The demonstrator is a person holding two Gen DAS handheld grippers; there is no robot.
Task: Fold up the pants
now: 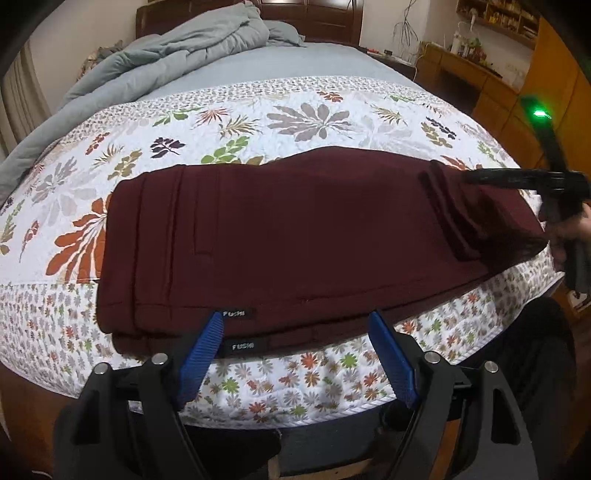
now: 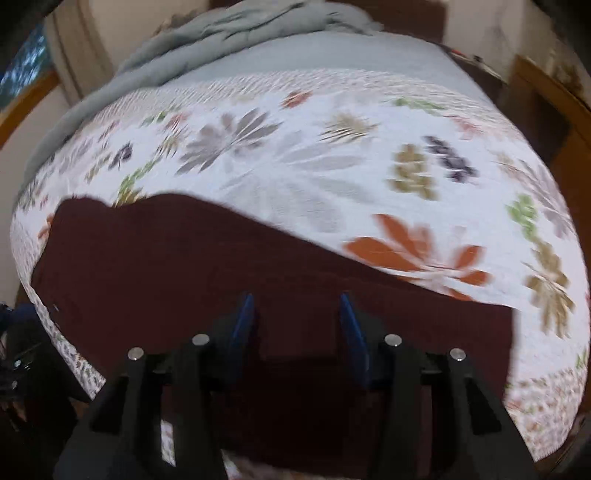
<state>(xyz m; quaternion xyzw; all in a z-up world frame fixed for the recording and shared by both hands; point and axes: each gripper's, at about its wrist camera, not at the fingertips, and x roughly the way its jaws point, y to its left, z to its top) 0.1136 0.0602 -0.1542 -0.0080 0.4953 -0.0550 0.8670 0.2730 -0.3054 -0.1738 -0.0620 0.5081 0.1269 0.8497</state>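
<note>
1. Blue ribbed pads of the left tool (image 1: 295, 325) stand wide apart and grip nothing, hovering at the near edge of the folded maroon knit pants (image 1: 295, 229).
2. Those pants lie flat across the white quilt with its leaf and flower print (image 1: 314, 122), near the foot of the bed and reaching almost to its edge.
3. Between the left tool's pads, two small black labels are sewn on the pants' near hem, one on each layer; the lower label (image 1: 242, 346) reads "FUSHI" and the upper label (image 1: 236, 313) appears to read the same.
4. At the pants' right end, the right tool (image 2: 297, 306) hangs over the cloth; its blue pads stand partly apart with maroon fabric beneath, not pinched, though that view is blurred.
5. Farther up the bed, a rumpled grey-blue comforter (image 1: 177, 55) is heaped toward the dark wooden headboard (image 1: 306, 14).
</note>
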